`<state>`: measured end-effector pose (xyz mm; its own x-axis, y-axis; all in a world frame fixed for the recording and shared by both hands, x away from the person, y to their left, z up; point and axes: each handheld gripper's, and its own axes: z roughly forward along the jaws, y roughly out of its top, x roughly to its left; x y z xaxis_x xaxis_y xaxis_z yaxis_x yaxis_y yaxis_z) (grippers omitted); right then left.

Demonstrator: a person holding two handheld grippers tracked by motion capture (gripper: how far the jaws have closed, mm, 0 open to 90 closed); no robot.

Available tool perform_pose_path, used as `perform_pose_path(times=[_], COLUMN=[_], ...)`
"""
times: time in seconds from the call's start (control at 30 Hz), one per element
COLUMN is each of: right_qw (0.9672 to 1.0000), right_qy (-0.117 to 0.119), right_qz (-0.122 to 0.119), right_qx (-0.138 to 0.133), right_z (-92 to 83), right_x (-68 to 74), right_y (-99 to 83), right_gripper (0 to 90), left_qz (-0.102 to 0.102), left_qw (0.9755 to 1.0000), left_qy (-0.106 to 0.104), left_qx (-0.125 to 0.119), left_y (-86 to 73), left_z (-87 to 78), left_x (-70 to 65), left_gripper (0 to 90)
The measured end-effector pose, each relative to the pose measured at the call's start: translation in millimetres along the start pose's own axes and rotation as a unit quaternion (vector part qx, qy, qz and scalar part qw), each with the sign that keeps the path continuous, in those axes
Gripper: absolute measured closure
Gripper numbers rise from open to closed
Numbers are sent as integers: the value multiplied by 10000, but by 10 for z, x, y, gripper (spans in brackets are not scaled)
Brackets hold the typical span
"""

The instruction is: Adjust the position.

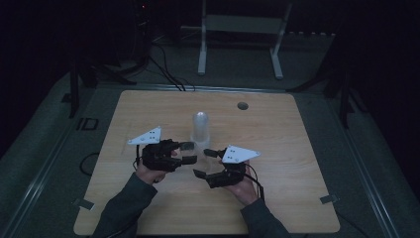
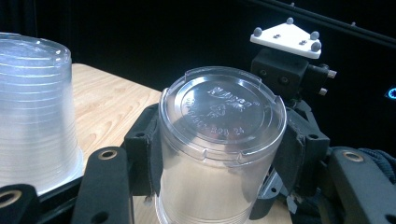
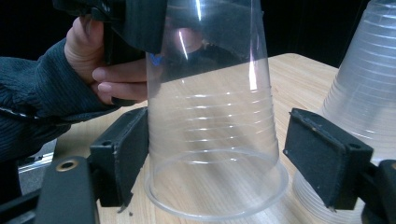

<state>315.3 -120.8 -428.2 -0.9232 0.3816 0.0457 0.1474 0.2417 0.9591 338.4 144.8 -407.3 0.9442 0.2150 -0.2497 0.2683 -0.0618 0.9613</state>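
I have a single clear plastic cup (image 3: 212, 135) standing upside down on the wooden table (image 1: 277, 193), near the middle and a little toward me, just in front of the tall stack of cups (image 1: 200, 128). The stack sits bottom-up as well, which is why I lift cups off its top one at a time.

My left gripper (image 1: 187, 152) comes in from the left and is closed on the cup's upper part, close to its flat bottom; in the right gripper view its dark jaws show through the clear wall up there, with my left hand (image 3: 109, 65) behind them. I hold it high so the wide rim stays free lower down.

My right gripper (image 3: 224, 154) comes in from the right and brackets the lower half of the cup. Its jaws stand open: the left pad is at the wall, whether touching I cannot tell, and the right pad (image 3: 327, 156) stands clearly off it. In the left gripper view this other gripper (image 2: 289, 74) sits behind the cup (image 2: 219, 140), its pads on either side.

I judge that the left grip steadies the cup while the right one lets go or resets. The thin plastic will buckle if I squeeze hard, so a light hold makes sense. The rim seems to rest on the table.
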Motion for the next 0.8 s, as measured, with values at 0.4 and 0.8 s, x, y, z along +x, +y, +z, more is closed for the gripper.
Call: perform_pose_path(times=[0.4, 0.8], right_qw=[9999, 9997], right_qy=[-54, 7], right_qz=[-67, -146], right_qx=[73, 199], right_z=[52, 83], right_x=[20, 29], right_y=[8, 12], right_gripper=[201, 277], left_qz=[-120, -154], left_qw=[9998, 9998], left_qy=[-107, -114], left_qx=[-145, -112], left_y=[-11, -19], left_z=[0, -1], left_x=[18, 32], left_gripper=[416, 401])
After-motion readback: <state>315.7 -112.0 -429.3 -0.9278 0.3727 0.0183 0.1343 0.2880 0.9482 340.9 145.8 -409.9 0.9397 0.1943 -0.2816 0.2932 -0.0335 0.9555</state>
